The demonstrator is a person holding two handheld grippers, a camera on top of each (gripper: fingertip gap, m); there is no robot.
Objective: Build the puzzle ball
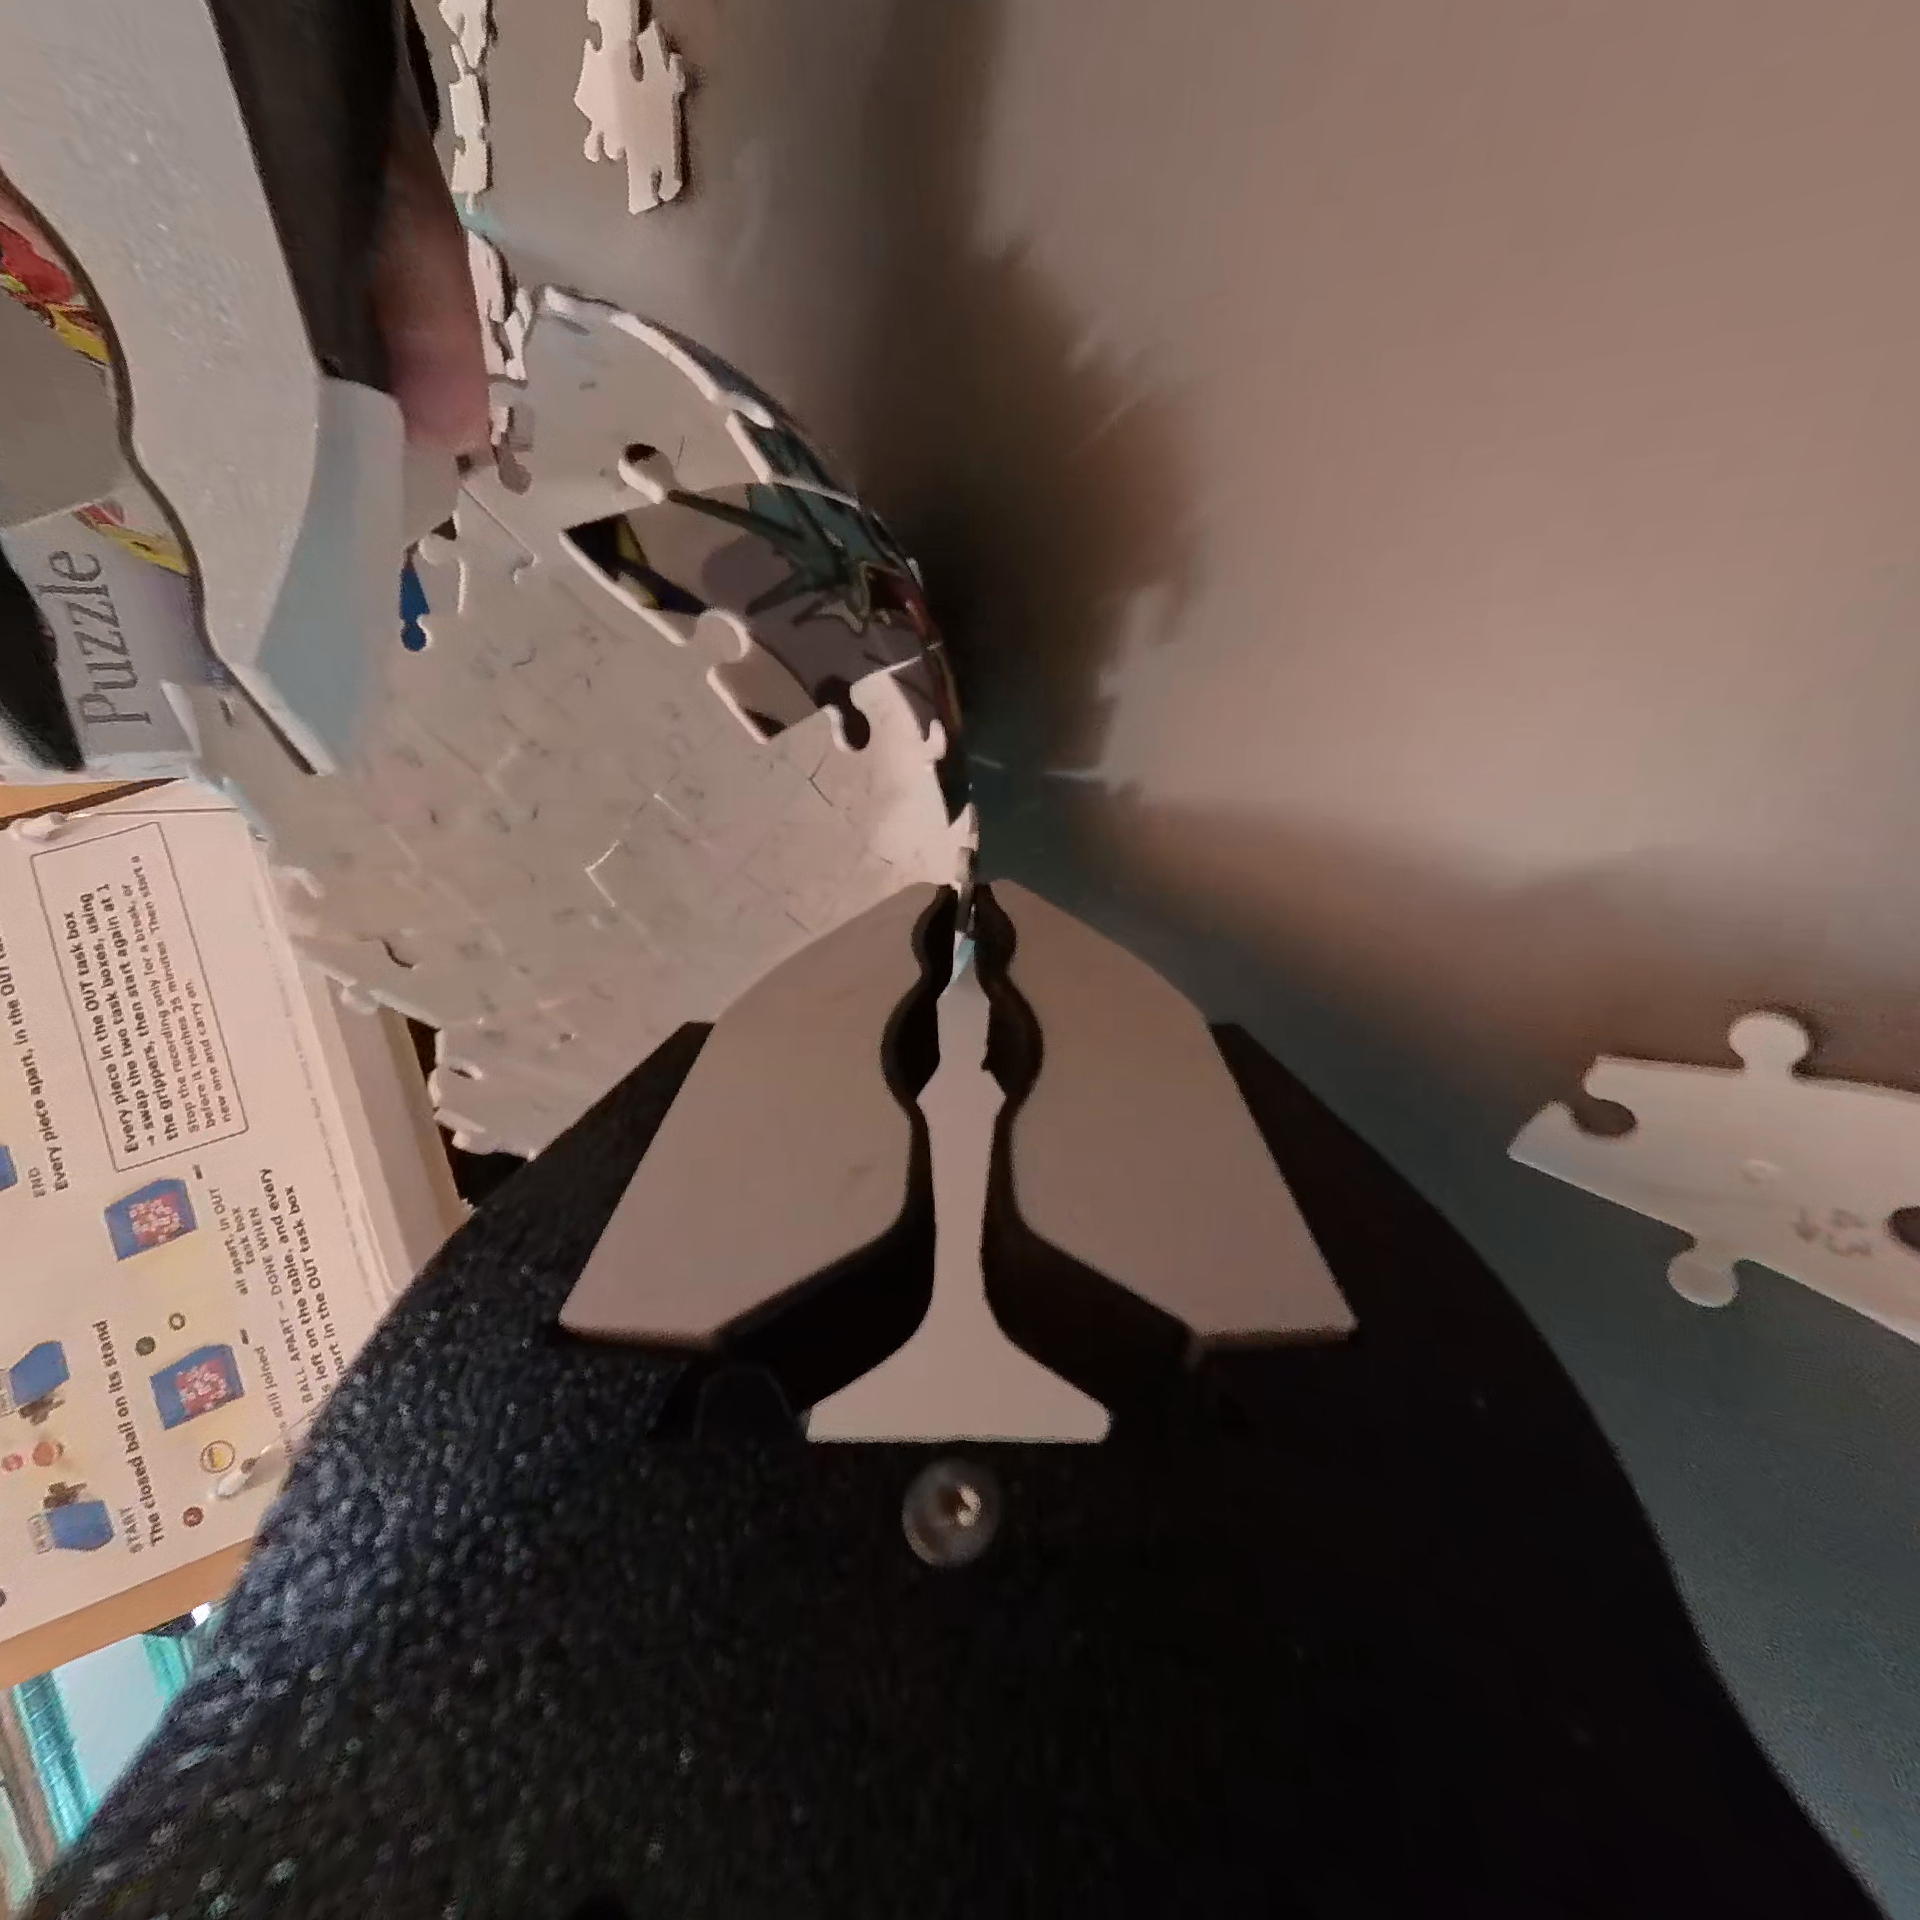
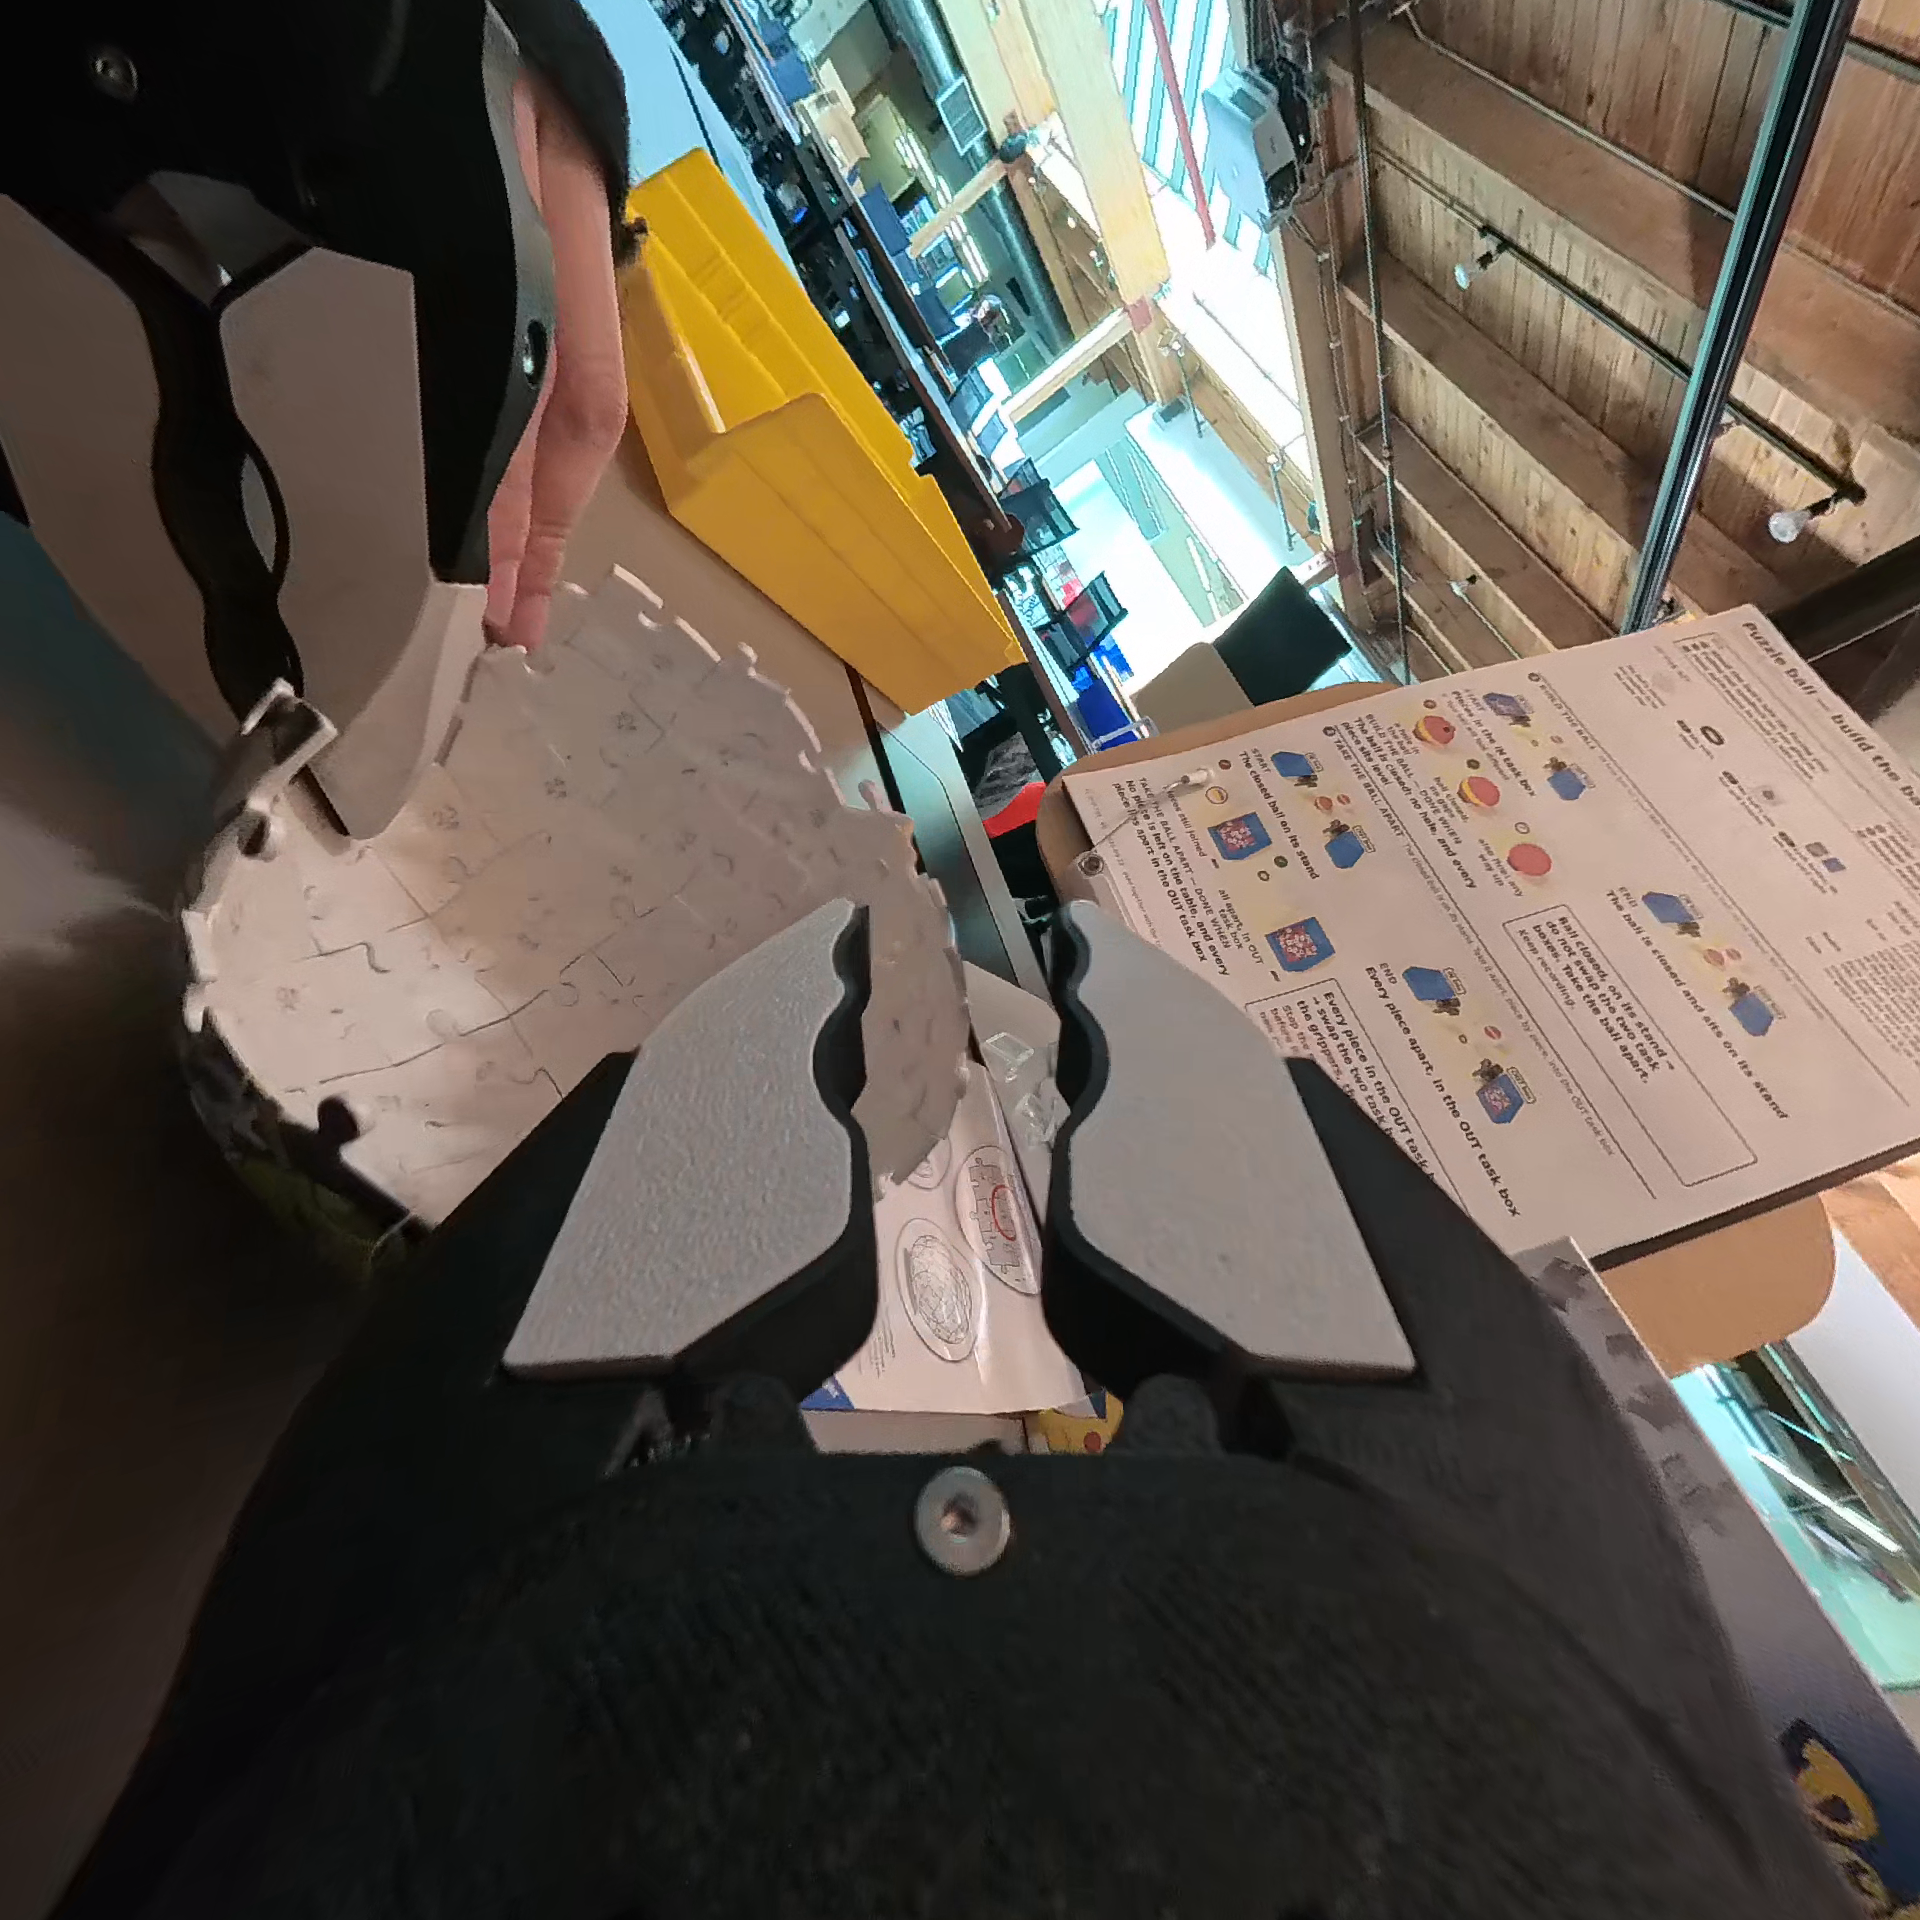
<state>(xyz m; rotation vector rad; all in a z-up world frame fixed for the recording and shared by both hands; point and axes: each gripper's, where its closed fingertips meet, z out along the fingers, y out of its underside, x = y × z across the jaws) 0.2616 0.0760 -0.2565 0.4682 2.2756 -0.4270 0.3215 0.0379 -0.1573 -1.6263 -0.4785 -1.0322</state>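
The grey tabletop (image 1: 1455,416) was smooth and matt, partly under a blurred dark shadow. Above it, the half-built puzzle ball (image 1: 582,790) formed a curved shell of interlocked pieces, its white inner face toward both cameras, its rim toothed with tabs and notches; a gap in the shell exposed a sliver of the printed outer side, too blurred to read as a picture. The left gripper (image 1: 966,914), with flat grey finger plates on scalloped black pads, was pinched onto the shell's rim, holding the ball off the table. In the right wrist view the shell (image 2: 582,883) hung between the two tools; the right gripper (image 2: 961,956) stood with a moderate gap, its pebbled grey fingers holding nothing, the shell's edge showing in the gap, contact uncertain. A laminated instruction sheet (image 2: 1507,935) on a brown board lay to the right, stacked yellow plastic bins (image 2: 790,436) behind. A bare hand (image 2: 551,457) rested at the shell's top rim. Loose white pieces (image 1: 1745,1174) lay flat, one cut off by the frame.
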